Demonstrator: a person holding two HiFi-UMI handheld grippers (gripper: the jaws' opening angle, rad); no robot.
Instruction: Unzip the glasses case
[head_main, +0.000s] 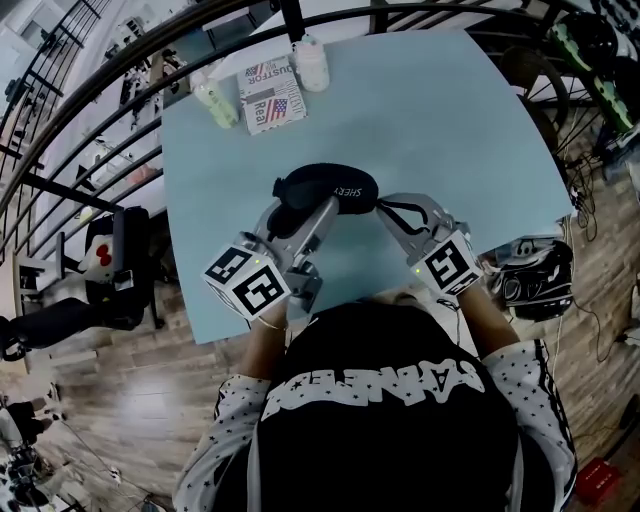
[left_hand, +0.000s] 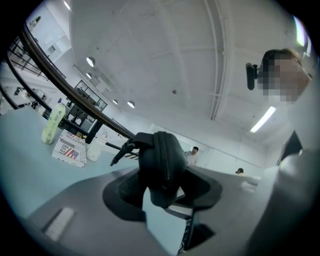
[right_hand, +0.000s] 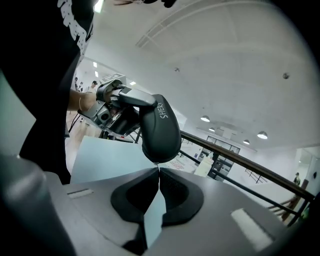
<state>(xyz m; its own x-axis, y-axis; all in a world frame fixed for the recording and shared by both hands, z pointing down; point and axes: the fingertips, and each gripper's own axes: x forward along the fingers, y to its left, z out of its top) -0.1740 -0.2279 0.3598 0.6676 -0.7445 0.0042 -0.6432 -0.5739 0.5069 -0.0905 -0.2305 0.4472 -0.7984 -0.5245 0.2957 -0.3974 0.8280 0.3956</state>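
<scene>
Pale blue worktop (head_main: 450, 120), matt and flat, square-cornered.

Far left corner: soft pale-green plastic bottle (head_main: 215, 105), then a printed card box (head_main: 272, 95) with a flag on it, then a white bottle (head_main: 312, 62) just beside the box. What the bottles and box hold cannot be told.

Left gripper (head_main: 308, 212): grey plastic fingers, black ribbed pads, marker cube at the back. It is clamped across the left end of the glasses case (head_main: 330, 186). Its own view shows both pads pressed on the case's rounded sides, zip seam running down the middle between them, and a short black strap (left_hand: 122, 152) sticking out of the case.

Glasses case: black, oval, hard shell with a smooth fabric skin and white lettering. It sits over the middle of the worktop towards the near edge, held between the two grippers, zip closed as far as shows.

Right gripper (head_main: 390, 208): jaws brought together, tips meeting right at the case's right end, pinched on a thin black pull loop (head_main: 398, 206) that runs from the case. The grip point itself is too small to make out further.
</scene>
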